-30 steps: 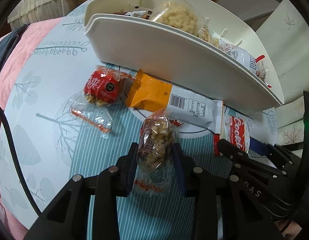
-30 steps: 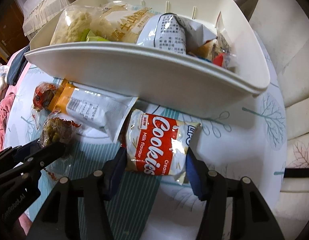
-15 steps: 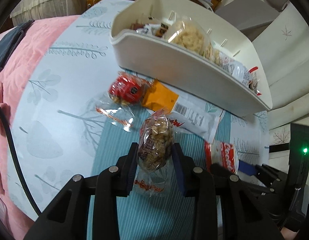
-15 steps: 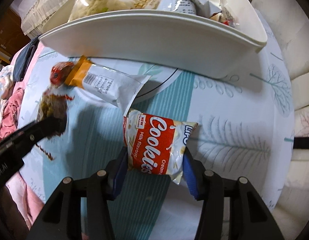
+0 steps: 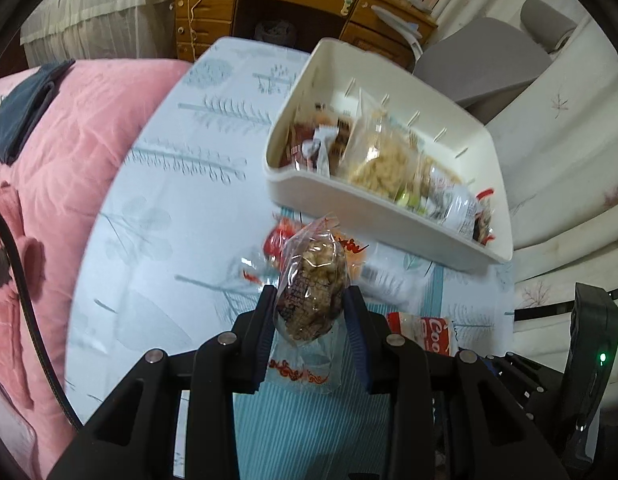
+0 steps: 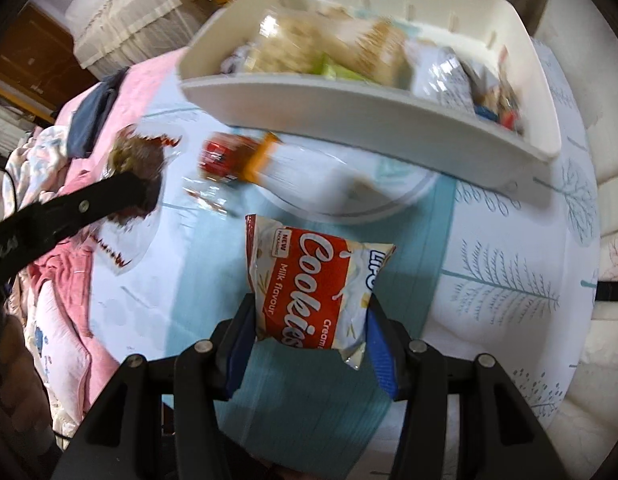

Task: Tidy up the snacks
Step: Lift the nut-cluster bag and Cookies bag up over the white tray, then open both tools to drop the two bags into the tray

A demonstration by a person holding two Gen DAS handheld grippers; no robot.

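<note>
The left tongs (image 5: 309,312) pinched a lumpy brown nut cluster in crinkly clear wrap (image 5: 312,295), held above the patterned bench (image 5: 157,208). The right tongs (image 6: 309,336) clamped a glossy red-and-white cookie packet (image 6: 313,288), near the smooth, curved white plastic bin (image 6: 369,116) crowded with snack packets.

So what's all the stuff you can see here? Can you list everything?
Bin: one, cream, on the table, full of snacks.
Cookies pack: one, red and white, held above the table.
Clear nut bag: one, brownish contents, held above the table.
Red snack: one, on the table before the bin.
Orange-and-white packet: one, beside the red snack.
Tablecloth: one, pale blue, tree print.
Blanket: one, pink.
Left gripper: black, shut on the nut bag.
Right gripper: black, shut on the cookies pack.
</note>
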